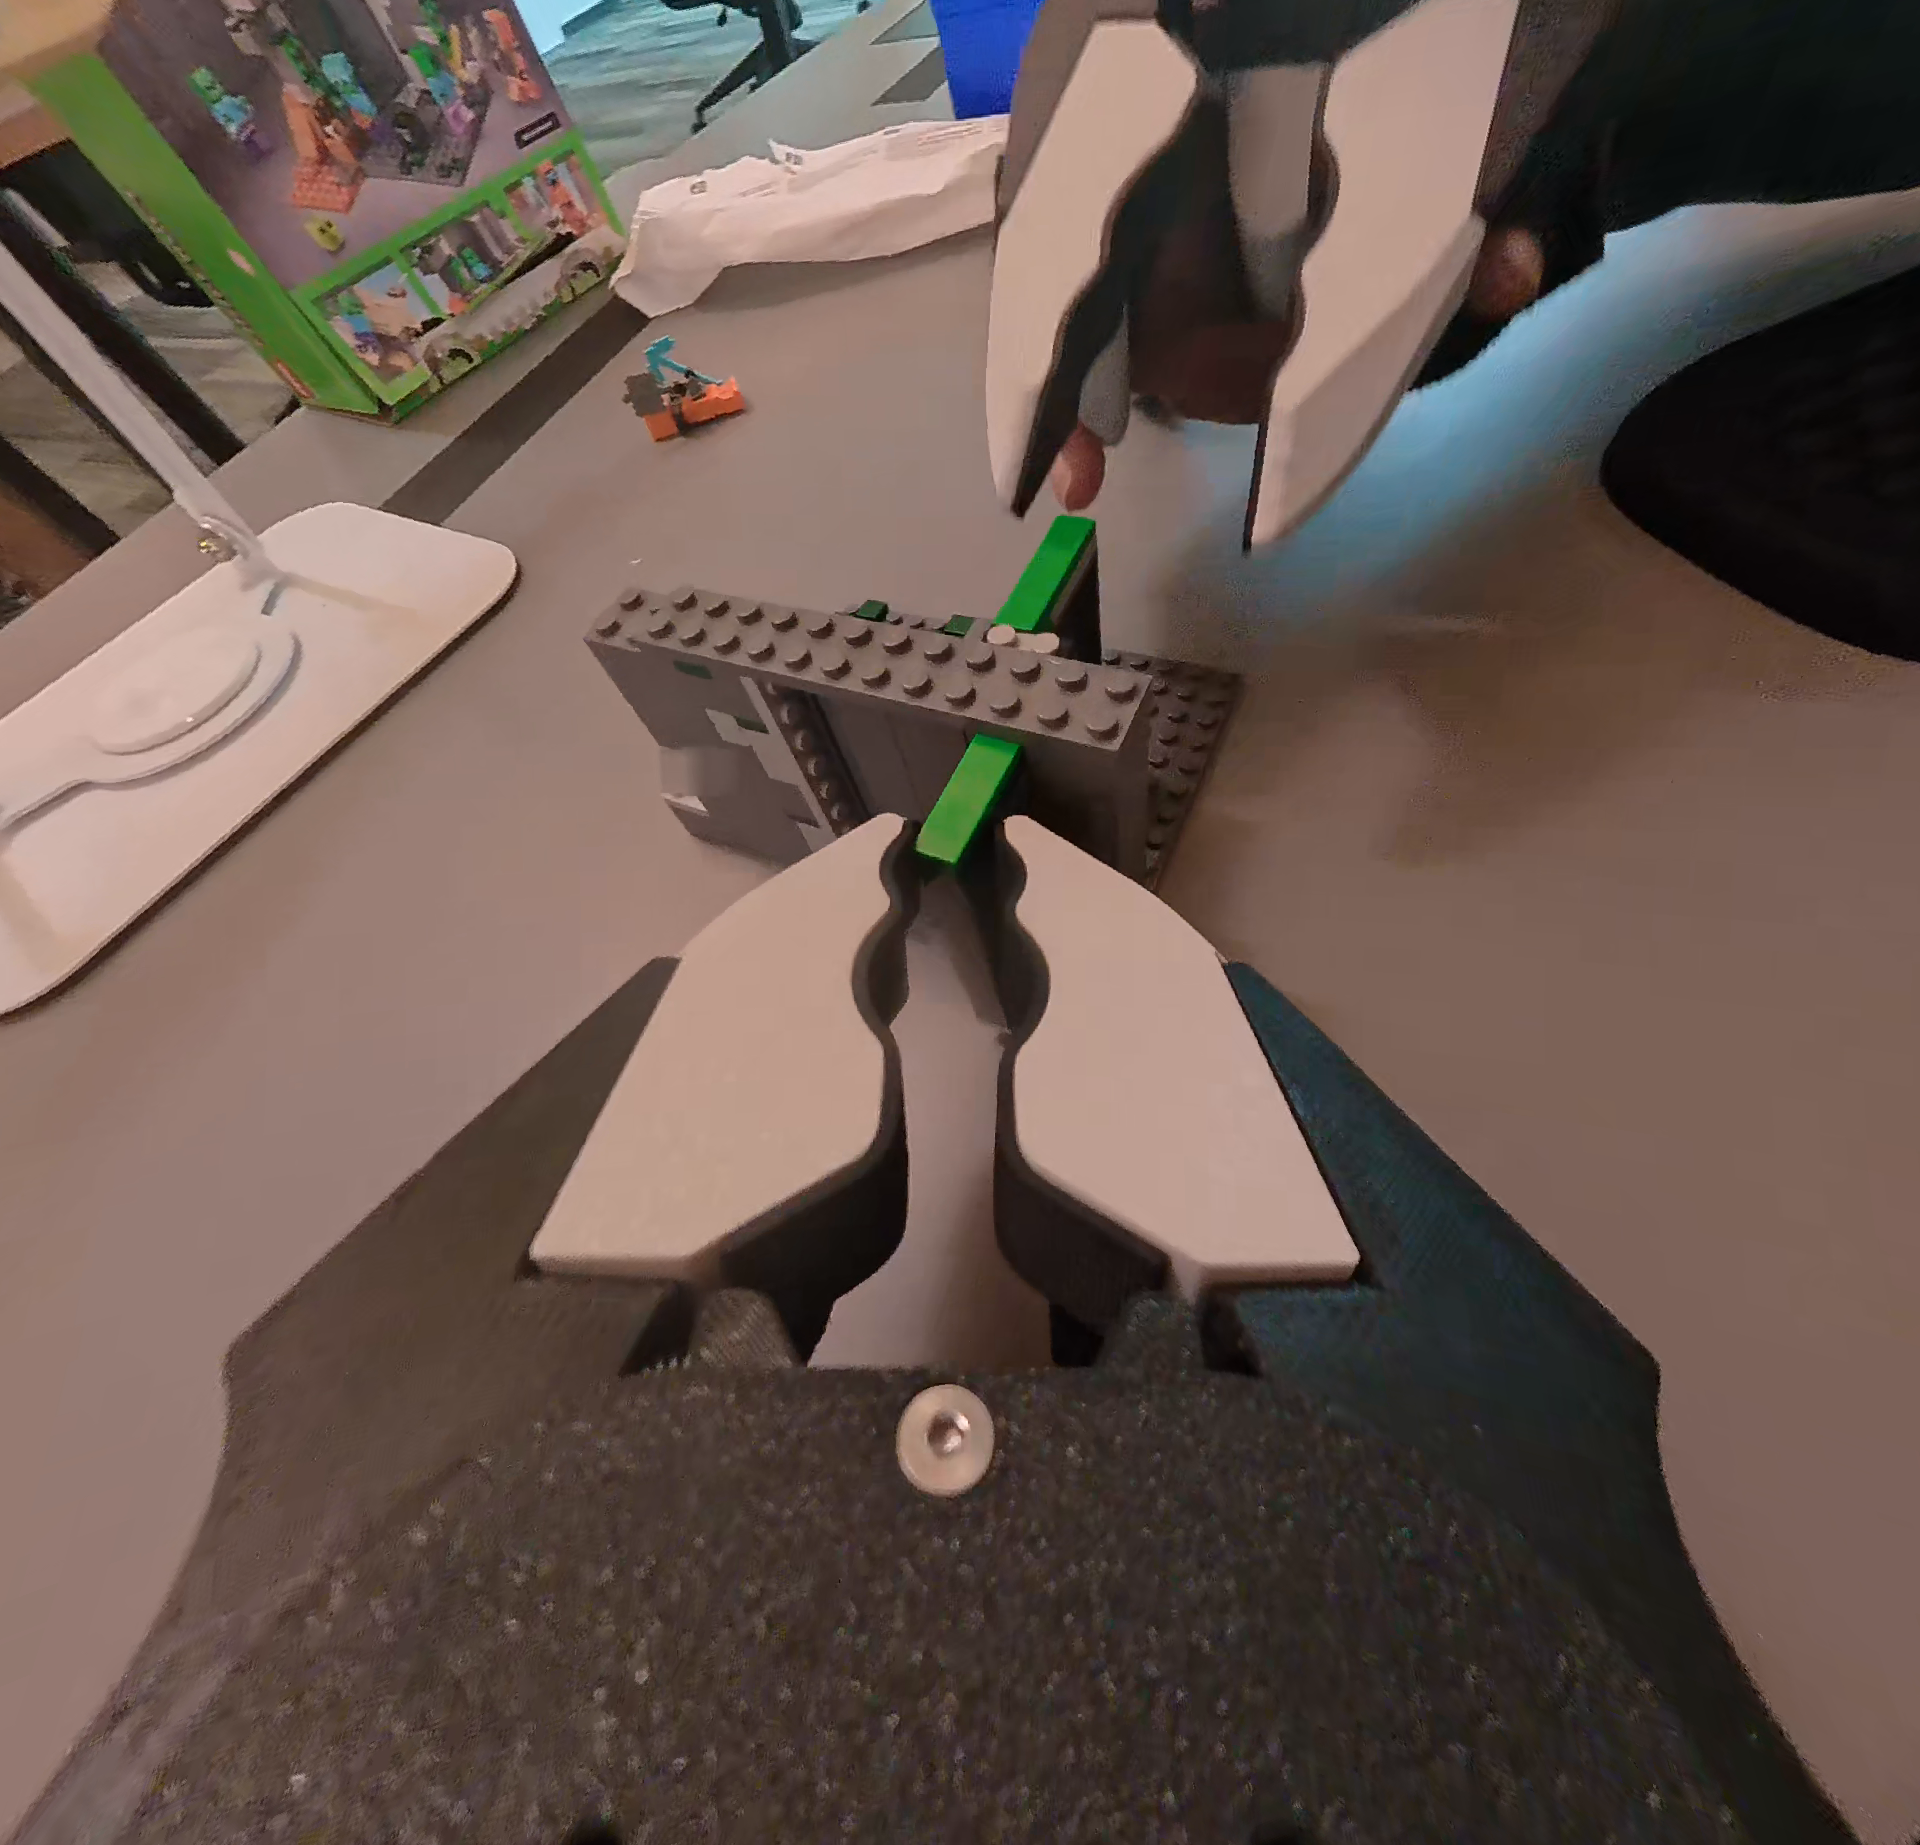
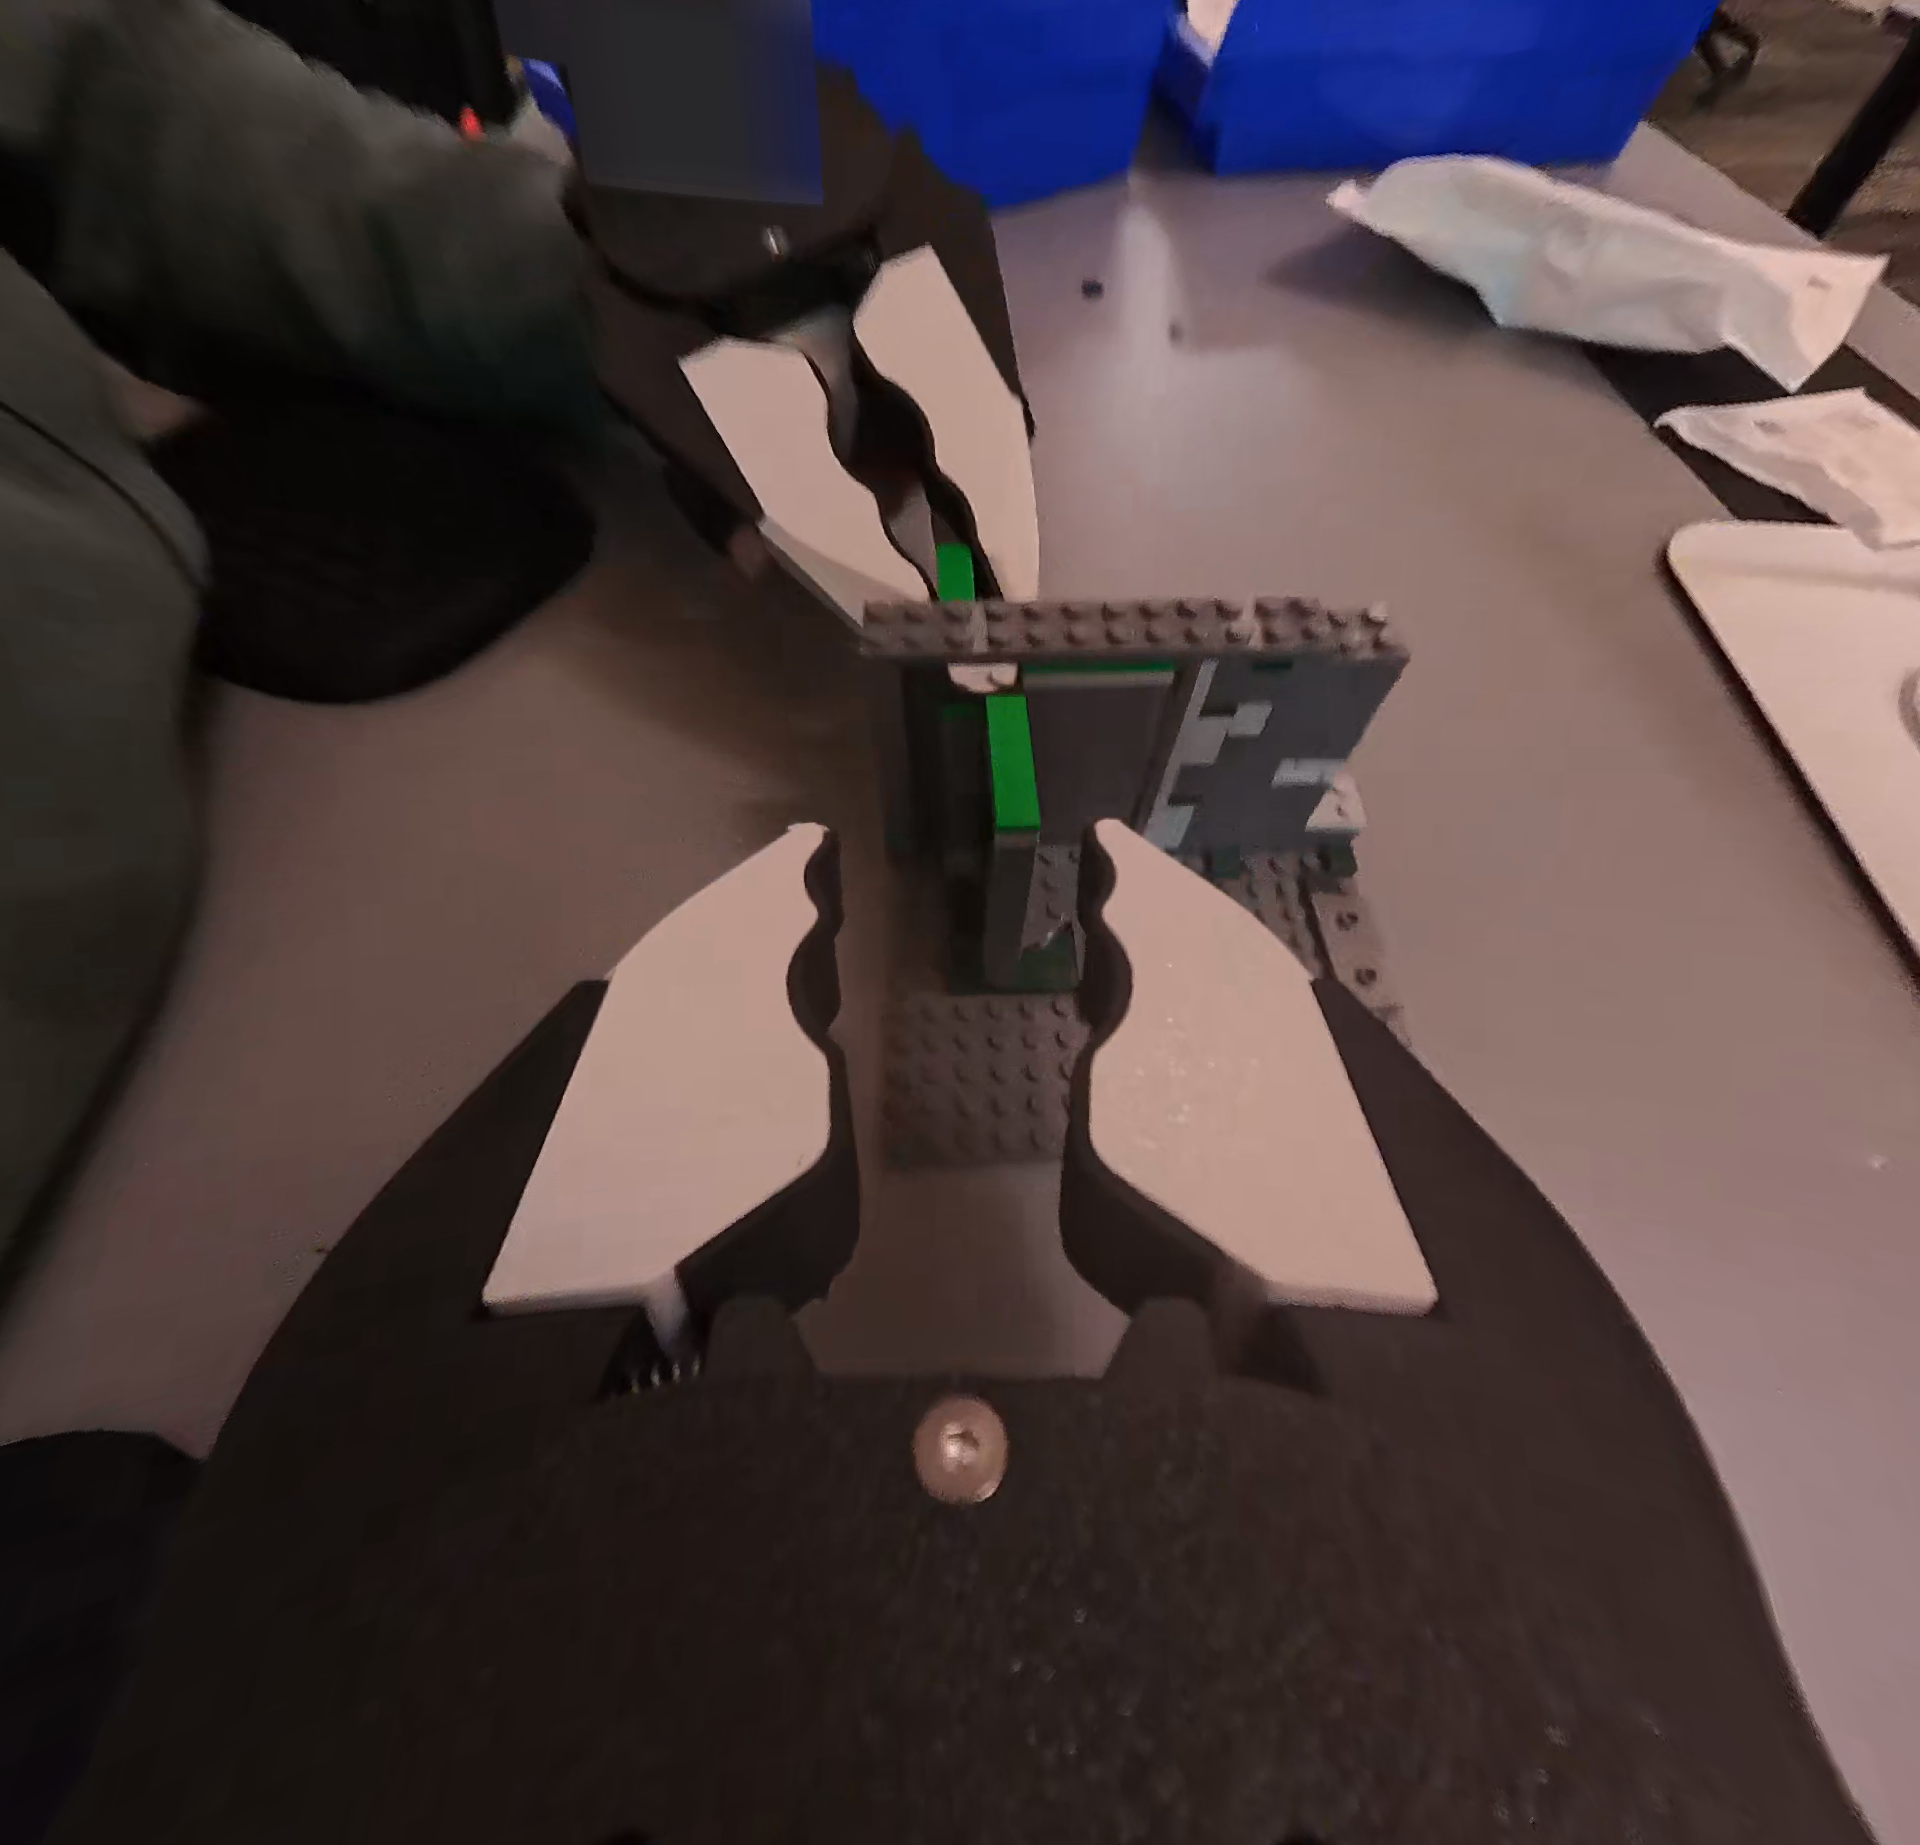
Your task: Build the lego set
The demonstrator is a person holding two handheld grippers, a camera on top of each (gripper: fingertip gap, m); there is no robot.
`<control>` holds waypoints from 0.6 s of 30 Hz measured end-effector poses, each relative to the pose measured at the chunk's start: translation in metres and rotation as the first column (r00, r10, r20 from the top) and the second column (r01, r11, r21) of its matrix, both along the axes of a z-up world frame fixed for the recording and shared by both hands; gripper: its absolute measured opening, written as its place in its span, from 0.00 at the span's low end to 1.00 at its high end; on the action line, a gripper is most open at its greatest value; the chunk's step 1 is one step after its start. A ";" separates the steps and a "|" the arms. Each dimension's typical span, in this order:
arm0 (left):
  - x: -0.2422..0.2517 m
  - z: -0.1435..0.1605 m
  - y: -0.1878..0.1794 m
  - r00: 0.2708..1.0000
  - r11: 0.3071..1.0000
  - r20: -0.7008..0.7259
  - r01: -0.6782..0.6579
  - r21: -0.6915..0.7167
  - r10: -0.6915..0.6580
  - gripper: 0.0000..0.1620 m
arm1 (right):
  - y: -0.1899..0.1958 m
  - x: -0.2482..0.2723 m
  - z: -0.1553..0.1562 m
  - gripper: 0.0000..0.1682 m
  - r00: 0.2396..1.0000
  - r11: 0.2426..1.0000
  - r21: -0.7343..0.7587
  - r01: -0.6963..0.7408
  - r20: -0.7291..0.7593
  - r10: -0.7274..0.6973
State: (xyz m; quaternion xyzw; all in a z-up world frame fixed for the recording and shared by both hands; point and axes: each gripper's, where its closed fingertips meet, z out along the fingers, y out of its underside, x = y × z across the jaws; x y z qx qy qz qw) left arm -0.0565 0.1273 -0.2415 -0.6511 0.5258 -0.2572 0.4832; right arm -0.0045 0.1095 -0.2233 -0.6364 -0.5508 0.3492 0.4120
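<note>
A dark grey Lego build point(image 1: 790, 746) stands on a grey baseplate point(image 2: 977, 1089), with a studded plate point(image 1: 883, 663) across its top. A thin wall crosses under that plate, capped with green tiles point(image 1: 966, 798). My left gripper point(image 1: 954, 839) is shut on the near end of this green-topped wall; it also shows in the right wrist view point(image 2: 971, 590) behind the build. My right gripper point(image 2: 961, 839) is open, its fingers either side of the wall's other green end point(image 2: 1010, 756) without touching it. In the left wrist view it point(image 1: 1138, 522) hovers just above the far green tile point(image 1: 1044, 574).
The Lego box point(image 1: 343, 164) stands at the back left, a small orange and teal build point(image 1: 686, 403) in front of it. White paper bags point(image 1: 810, 206) lie behind. A white flat stand base point(image 1: 208, 715) lies left. Blue bins point(image 2: 1351, 50) and a person's sleeve point(image 2: 260, 185) are beyond.
</note>
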 end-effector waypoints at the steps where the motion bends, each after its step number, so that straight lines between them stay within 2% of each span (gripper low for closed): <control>1: 0.000 0.000 -0.001 1.000 1.000 -0.003 -0.013 0.002 0.013 0.08 | 0.001 -0.001 -0.006 0.26 1.000 1.000 0.009 0.009 0.028 -0.009; 4: 0.001 0.000 -0.007 1.000 1.000 -0.010 -0.009 0.005 0.009 0.07 | 0.007 -0.005 -0.015 0.25 0.997 1.000 0.025 0.018 0.068 -0.020; 9: -0.005 0.001 -0.010 1.000 1.000 -0.009 -0.018 0.021 0.018 0.08 | 0.007 -0.012 -0.019 0.06 0.994 0.997 0.079 -0.016 0.107 0.007; 14: -0.019 0.011 -0.007 0.998 0.999 0.047 -0.042 0.011 0.041 0.11 | 0.000 -0.014 -0.019 0.06 0.994 0.996 0.092 -0.022 0.107 0.012; 18: -0.022 0.012 -0.010 0.997 1.000 0.064 -0.030 -0.003 0.030 0.13 | 0.010 -0.011 -0.019 0.06 0.995 0.996 0.089 0.015 0.094 -0.024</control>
